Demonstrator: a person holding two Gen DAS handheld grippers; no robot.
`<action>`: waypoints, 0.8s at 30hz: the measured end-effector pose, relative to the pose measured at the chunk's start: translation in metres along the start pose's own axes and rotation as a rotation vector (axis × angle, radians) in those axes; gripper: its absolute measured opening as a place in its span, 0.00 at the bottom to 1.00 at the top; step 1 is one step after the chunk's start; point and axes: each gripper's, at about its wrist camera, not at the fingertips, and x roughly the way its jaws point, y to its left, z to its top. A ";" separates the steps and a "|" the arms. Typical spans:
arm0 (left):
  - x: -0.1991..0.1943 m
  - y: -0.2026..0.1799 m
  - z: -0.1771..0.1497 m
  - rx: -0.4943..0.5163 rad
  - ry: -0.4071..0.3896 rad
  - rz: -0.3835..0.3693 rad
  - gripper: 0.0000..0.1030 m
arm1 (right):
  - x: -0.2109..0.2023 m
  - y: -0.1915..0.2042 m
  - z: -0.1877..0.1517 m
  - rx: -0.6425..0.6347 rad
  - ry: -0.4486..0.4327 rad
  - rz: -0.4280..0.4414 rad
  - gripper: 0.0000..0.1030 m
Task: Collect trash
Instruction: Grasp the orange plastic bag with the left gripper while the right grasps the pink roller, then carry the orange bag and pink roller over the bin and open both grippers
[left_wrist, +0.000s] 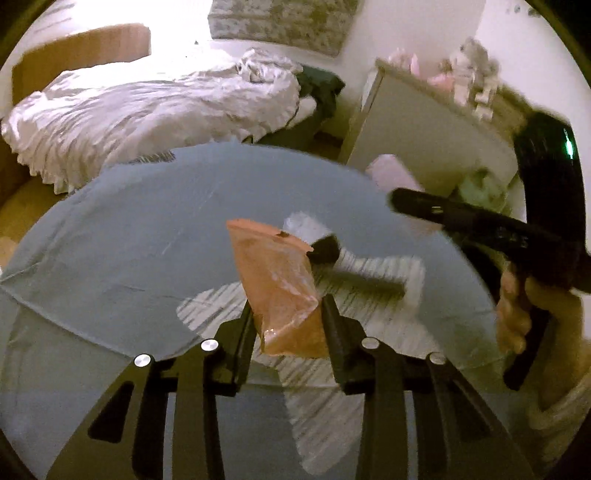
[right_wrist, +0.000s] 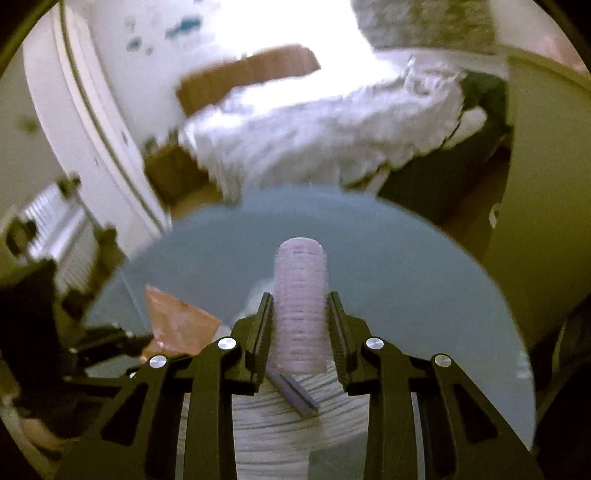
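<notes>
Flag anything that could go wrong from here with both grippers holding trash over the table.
The orange bag sits in the left gripper by its lower end only, so the long free part could sag or slip out. The pink cylinder is round and ribbed; the right gripper pinches it low on its sides, so it might roll or tip out. The grippers are close together above the glass table, so they could bump.
</notes>
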 end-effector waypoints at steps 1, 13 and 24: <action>-0.006 -0.003 0.002 0.001 -0.014 -0.003 0.34 | -0.015 -0.005 0.000 0.025 -0.046 0.003 0.29; -0.031 -0.123 0.037 0.169 -0.113 -0.180 0.34 | -0.207 -0.105 -0.066 0.281 -0.439 -0.240 0.29; 0.014 -0.261 0.046 0.308 -0.049 -0.401 0.34 | -0.309 -0.196 -0.143 0.493 -0.545 -0.439 0.29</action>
